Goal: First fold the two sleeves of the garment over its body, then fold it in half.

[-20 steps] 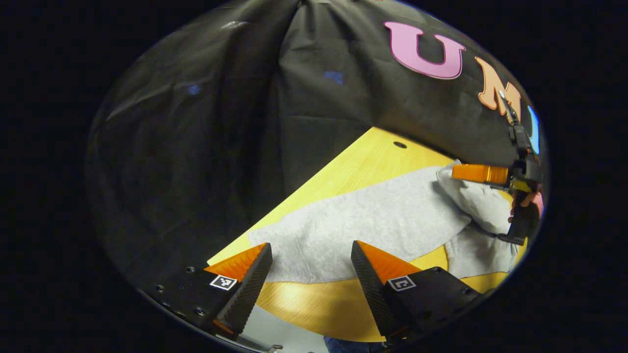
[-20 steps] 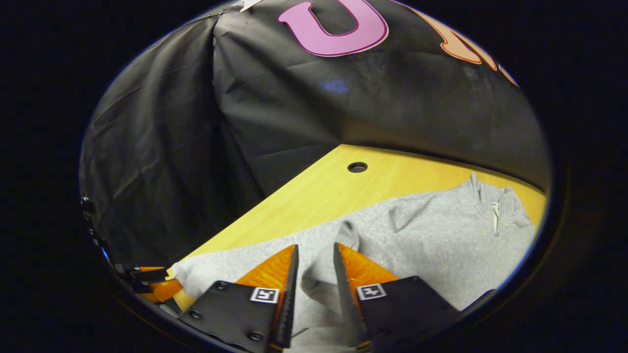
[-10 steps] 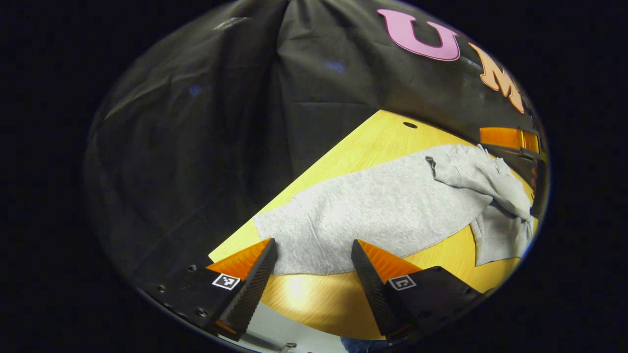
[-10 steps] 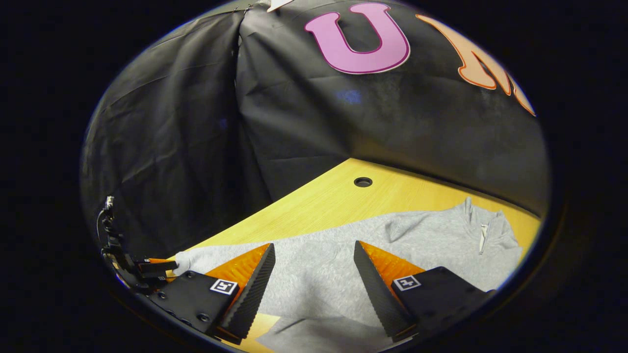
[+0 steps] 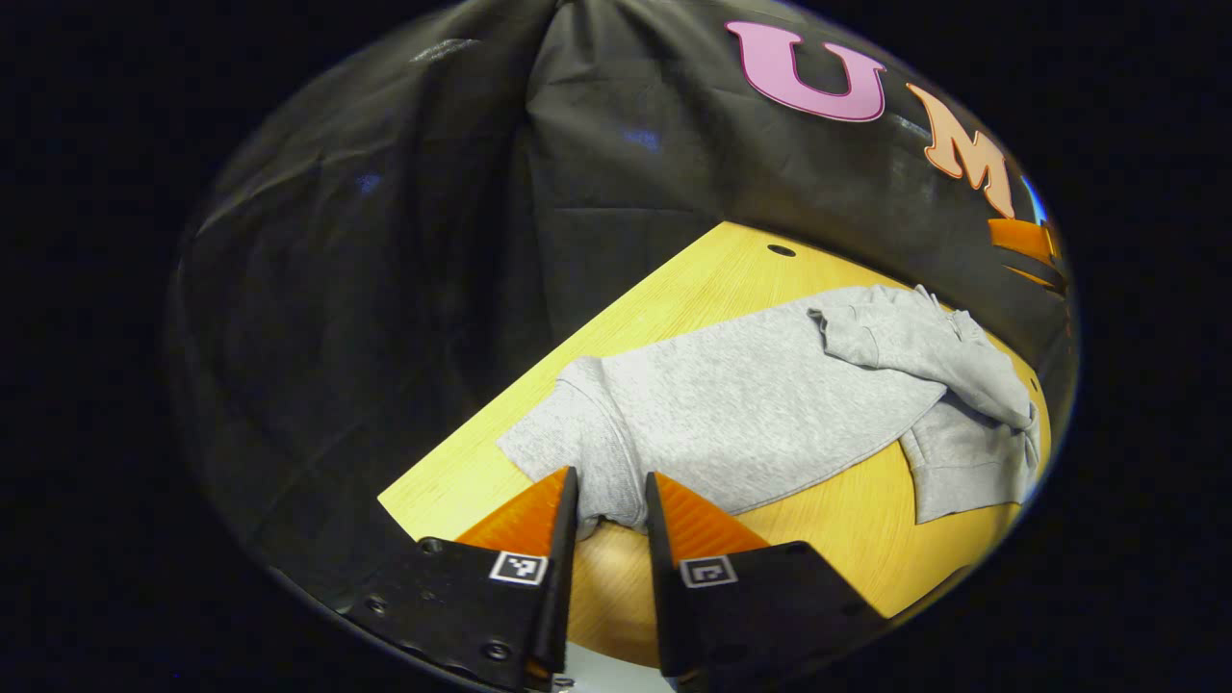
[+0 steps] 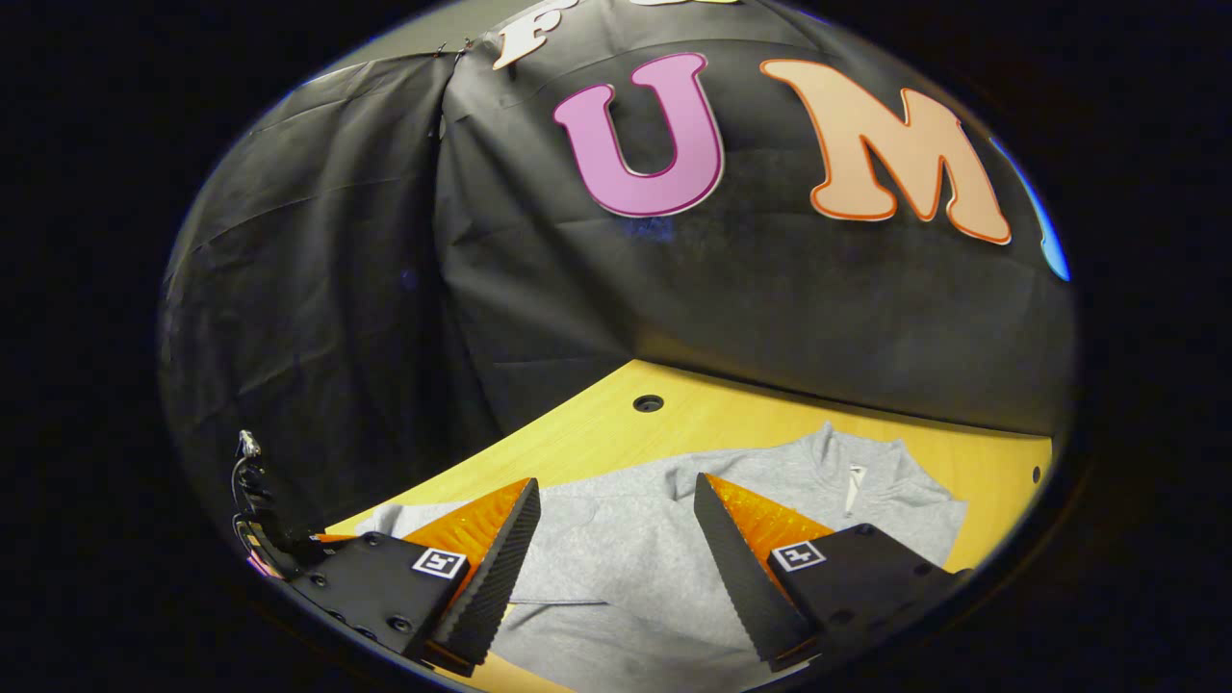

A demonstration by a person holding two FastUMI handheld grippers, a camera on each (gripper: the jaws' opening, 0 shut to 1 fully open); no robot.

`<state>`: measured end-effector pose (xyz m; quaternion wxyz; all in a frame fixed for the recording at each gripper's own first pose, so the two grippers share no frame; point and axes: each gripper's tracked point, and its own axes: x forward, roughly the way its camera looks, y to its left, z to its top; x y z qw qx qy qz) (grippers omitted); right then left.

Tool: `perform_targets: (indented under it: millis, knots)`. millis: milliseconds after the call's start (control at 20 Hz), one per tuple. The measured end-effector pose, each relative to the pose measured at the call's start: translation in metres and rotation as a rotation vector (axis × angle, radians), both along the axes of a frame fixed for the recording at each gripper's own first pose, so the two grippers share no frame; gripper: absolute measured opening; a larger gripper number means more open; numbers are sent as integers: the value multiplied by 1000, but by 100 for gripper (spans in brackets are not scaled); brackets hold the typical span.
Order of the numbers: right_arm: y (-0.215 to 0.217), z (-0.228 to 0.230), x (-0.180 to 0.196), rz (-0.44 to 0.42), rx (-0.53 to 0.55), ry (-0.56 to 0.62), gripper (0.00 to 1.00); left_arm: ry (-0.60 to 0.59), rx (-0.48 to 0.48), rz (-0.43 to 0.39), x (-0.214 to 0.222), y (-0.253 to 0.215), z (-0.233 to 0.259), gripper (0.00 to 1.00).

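two grippers are in my hands, and both have changed in the last little while. my left gripper (image 5: 608, 500) was wide open half a second ago. now its fingers have come close together and pinch the near corner of the grey sweatshirt (image 5: 760, 404), down at its bottom edge. my right gripper (image 6: 614, 539) was nipped on a sleeve a second ago. now it has let go, and its fingers stand wide apart, up above the sweatshirt (image 6: 664, 539), touching nothing.

in the left gripper view the sweatshirt lies flat on the yellow wooden table (image 5: 674, 298). one sleeve (image 5: 914, 346) is folded over the body, bunched near the collar end. the other sleeve (image 5: 967, 462) sticks out toward the near edge of the table. my right gripper (image 5: 1030, 245) peeks in at the far right.

in the right gripper view the zip collar (image 6: 855, 481) points at the black wall. a small round hole (image 6: 648, 402) sits in the table (image 6: 731, 419) behind the sweatshirt. my left gripper (image 6: 265, 525) shows low on the left.
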<state>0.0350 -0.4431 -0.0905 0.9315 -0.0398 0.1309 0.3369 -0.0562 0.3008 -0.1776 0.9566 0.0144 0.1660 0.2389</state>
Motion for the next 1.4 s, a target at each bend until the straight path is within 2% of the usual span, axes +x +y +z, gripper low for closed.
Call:
perform_targets:
  millis: [50,150,350,450,700,1000,1200,1400]
  knots:
    - [-10,6,-2,-12,1,-11,99,0,-6,8,-3,2,2,21]
    - [-32,14,-4,-38,-10,-38,99,8,-7,19,-3,1,3,12]
    - [-81,21,-13,-101,-42,-60,99,37,2,43,0,-3,2,4]
    - [-105,22,-18,-139,-46,-58,99,43,-24,50,0,-8,4,2]
    - [-162,21,-33,-234,-54,-53,99,-1,-107,-1,16,-41,23,1]
    - [-221,21,-48,-329,-43,-39,99,-63,-103,-165,58,-118,74,1]
    - [-259,21,-54,-383,-27,-34,99,-92,-95,-301,90,-189,99,4]
    - [-293,20,-59,-434,-19,-34,99,-99,-81,-457,112,-268,117,1]
